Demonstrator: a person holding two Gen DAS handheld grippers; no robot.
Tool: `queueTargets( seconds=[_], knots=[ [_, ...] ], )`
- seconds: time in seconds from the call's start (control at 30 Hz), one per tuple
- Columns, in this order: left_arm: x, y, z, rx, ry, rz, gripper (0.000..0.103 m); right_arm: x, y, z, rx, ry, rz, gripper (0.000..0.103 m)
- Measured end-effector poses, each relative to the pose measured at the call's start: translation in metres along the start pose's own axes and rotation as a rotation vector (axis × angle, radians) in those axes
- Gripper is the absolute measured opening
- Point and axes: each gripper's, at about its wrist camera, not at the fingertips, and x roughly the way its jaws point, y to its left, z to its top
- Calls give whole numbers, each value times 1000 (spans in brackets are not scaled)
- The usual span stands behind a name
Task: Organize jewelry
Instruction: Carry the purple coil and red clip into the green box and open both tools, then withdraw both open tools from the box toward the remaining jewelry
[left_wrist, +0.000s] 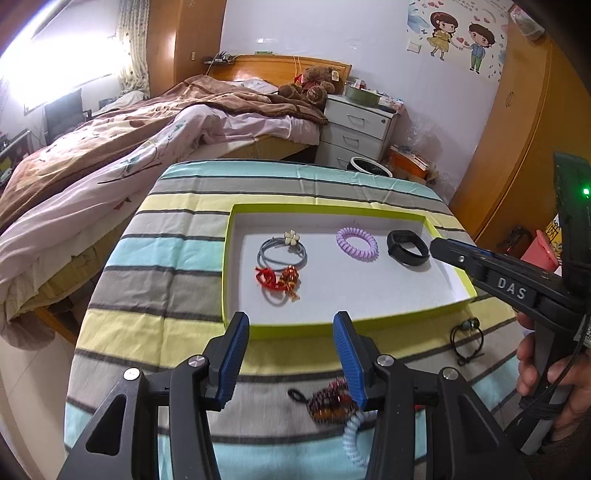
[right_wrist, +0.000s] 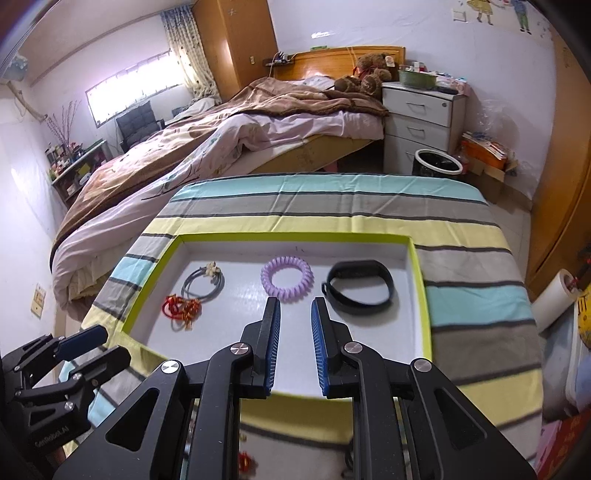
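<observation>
- Left gripper (left_wrist: 290, 319), in its own view: blue-padded jaws spread wide, nothing between them, hovering above the near rim of the lime-edged tray (left_wrist: 236, 212).
- Same gripper at the lower left of the right wrist view (right_wrist: 86, 349), jaws apart and empty, beside the tray's (right_wrist: 295, 236) left corner.
- In the tray, left to right: grey hair tie with a cream flower (left_wrist: 282, 251) (right_wrist: 204, 283); red-and-gold hair tie (left_wrist: 277, 280) (right_wrist: 183, 309) just in front, touching it; purple spiral hair tie (left_wrist: 357, 243) (right_wrist: 287, 278); black wristband (left_wrist: 408, 248) (right_wrist: 360, 287) at the right end.
- Only in the left wrist view, on the striped cloth (left_wrist: 147, 295) outside the tray: dark red beaded piece (left_wrist: 332, 404) partly behind the right finger, white spiral tie (left_wrist: 352, 439) below it, black beaded hair tie (left_wrist: 466, 339) further right.
- Right gripper (right_wrist: 295, 304), in its own view: jaws narrowly parted, gripping nothing, over the tray floor before the purple tie and wristband.
- Seen from the left wrist: right gripper (left_wrist: 437, 246) tip close beside the wristband, jaw gap unreadable there; a hand (left_wrist: 550, 384) on its handle.
</observation>
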Motion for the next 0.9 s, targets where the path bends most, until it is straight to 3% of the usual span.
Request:
queueTargets(
  seconds=[0.53,0.57,0.63,0.67,0.9],
  knots=[
    [-42,-10,-45,25,-43,29,49,-55,-10,-50,20,-75,-69,19],
    [-43,-12,-48,28,-43,31,50,-58,-10,-53,19,-78,-71,20],
    [-47,-13,-52,34,-54,35,61,-61,-11,-58,27,-80,-63,39],
    [-49,-14,-54,34,-57,33,61,-63,-12,-61,30,-82,-63,51],
    [-52,-14,-69,31,-54,6,61,-70,-24,-80,56,-84,-76,51]
  ],
)
